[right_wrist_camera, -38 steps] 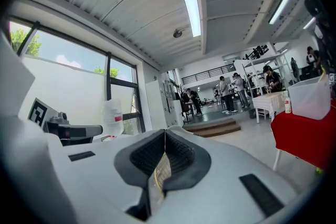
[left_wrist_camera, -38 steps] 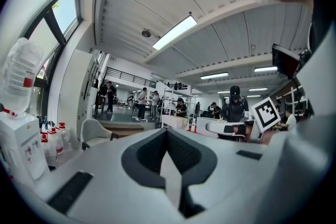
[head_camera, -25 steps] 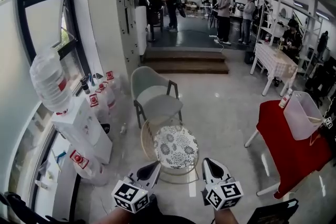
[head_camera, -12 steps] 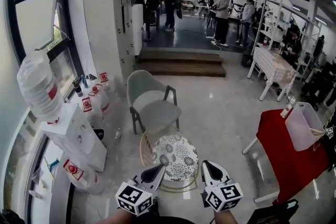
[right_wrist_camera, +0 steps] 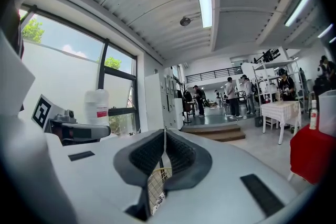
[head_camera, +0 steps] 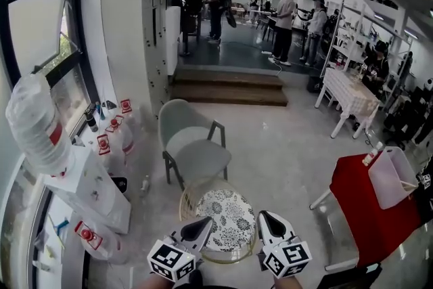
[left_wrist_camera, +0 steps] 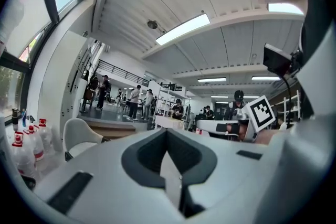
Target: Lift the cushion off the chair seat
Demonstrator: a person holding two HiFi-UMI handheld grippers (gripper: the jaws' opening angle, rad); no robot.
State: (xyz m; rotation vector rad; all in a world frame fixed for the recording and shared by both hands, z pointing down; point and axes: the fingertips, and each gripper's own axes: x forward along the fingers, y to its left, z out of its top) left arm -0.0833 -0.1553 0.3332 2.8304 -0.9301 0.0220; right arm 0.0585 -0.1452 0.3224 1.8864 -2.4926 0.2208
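Left gripper (head_camera: 203,225) and right gripper (head_camera: 264,220): jaws pressed together. The floral cushion (head_camera: 229,213) lies on the wire chair (head_camera: 185,198) seat, just ahead, between both grippers. A grey chair (head_camera: 193,153) stands beyond it, a water dispenser (head_camera: 95,186) to the left and a red table (head_camera: 358,213) to the right. Compared with one second earlier, both grippers are nearer the cushion.

Left claw (head_camera: 203,225), right claw (head_camera: 265,218): both closed

Cushion (head_camera: 229,213): near edge hidden behind left gripper (head_camera: 205,223) and right gripper (head_camera: 264,217). Wire chair (head_camera: 187,194) mostly covered. Red table (head_camera: 358,213) cut by right edge. Background people (head_camera: 284,17) too small.
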